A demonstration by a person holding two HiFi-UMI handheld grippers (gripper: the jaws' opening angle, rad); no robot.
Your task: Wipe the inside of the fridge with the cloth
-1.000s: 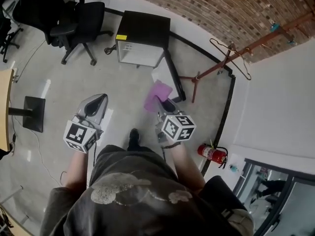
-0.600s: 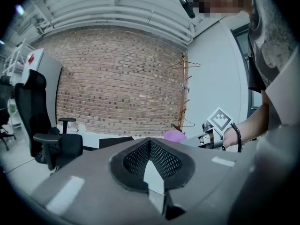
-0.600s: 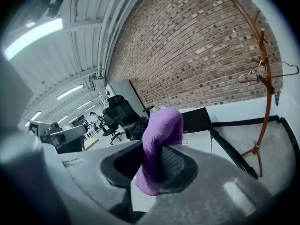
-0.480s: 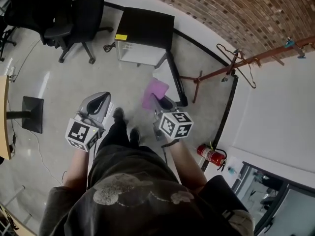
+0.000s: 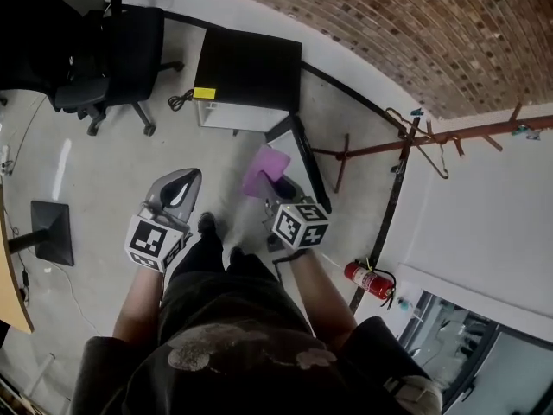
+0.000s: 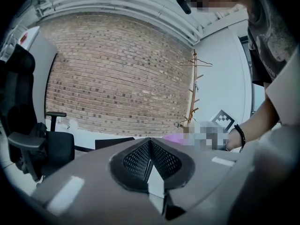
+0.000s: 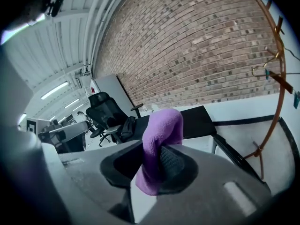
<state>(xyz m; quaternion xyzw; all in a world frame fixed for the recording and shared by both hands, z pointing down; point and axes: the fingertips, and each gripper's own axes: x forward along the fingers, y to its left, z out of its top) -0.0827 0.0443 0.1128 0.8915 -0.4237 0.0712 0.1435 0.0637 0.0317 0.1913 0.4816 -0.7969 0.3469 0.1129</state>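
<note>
stepped nearer, cloth (image 5: pixel 265 170) pointing lengthwise toward fridge (image 5: pixel 249 80).

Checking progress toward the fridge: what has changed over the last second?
The person has stepped forward: a second shoe now shows in front, and the fridge looks slightly nearer. Nothing was taken hold of or let go. The right gripper stays shut on the purple cloth; the left gripper stays shut and empty.

A brick wall (image 5: pixel 389 33) rims the grey floor (image 5: pixel 95 171) — black office chair (image 5: pixel 125 46), fire extinguisher (image 5: pixel 367 281).
</note>
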